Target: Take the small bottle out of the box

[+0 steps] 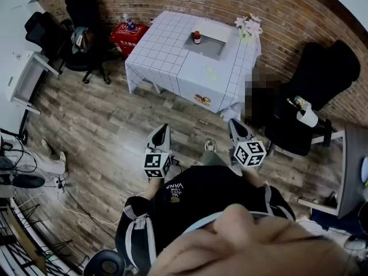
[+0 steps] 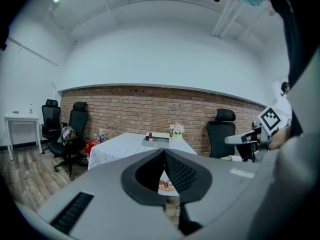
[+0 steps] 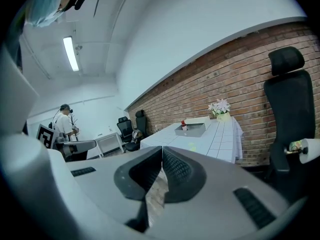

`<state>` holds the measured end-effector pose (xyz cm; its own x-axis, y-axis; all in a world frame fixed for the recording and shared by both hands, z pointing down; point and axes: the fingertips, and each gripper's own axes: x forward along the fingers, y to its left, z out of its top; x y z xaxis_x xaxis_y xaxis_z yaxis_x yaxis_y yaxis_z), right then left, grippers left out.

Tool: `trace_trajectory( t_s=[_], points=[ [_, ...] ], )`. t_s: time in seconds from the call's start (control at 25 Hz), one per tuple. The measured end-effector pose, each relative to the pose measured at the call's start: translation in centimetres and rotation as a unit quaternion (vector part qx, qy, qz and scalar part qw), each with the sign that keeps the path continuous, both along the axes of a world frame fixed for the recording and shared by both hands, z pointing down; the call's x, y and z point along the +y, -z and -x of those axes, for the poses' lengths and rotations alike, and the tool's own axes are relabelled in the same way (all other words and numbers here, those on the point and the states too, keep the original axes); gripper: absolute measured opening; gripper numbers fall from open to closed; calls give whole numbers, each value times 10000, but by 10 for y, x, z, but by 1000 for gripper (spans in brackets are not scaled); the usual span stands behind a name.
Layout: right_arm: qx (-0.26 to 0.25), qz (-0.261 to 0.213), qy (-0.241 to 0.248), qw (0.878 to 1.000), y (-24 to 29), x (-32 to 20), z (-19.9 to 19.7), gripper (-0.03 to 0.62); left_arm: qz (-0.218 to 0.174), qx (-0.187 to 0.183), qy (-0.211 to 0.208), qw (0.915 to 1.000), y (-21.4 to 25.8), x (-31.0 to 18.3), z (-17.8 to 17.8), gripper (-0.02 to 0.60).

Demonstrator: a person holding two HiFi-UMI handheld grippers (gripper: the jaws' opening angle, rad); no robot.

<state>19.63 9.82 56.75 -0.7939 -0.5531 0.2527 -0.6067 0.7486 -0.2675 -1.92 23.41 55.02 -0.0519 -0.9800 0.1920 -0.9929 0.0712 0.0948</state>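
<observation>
A small dark bottle with a red cap stands in a shallow grey box on a table with a white checked cloth, far across the room. The same bottle shows small in both gripper views. My left gripper and right gripper are held close to the person's body, well short of the table. Both are shut with nothing between the jaws, which meet at the tips.
A vase of pale flowers stands at the table's far right corner. A red crate sits left of the table. Black office chairs stand at the left and one at the right. Wooden floor lies between me and the table.
</observation>
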Motion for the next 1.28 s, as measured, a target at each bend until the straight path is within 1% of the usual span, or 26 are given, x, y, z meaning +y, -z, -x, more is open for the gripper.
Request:
trace_trajectory(
  t_s=[0.24,0.52,0.68,0.92,1.08,1.28],
  points=[
    [-1,26,25,10000,-2,-19,11,3,49,71,85,9999,-2,-15,9,11],
    [30,113,124,9999,-5,-53,25,3,15,53,165,9998,-2,-48,20,11],
    [23,148,154,9998,-5,-77,31,3,16,102,210,9997,-1,-72,26,11],
    [-3,205,241,9995,-8,-119,41,3,33,44,266,9996,-3,-114,34,11],
    [0,242,318,9992,-11,-148,47,3,45,103,321,9994,-1,-143,35,11],
    [10,260,443,9987,-12,-182,53,3,85,18,355,9993,-4,-175,38,11]
  ],
)
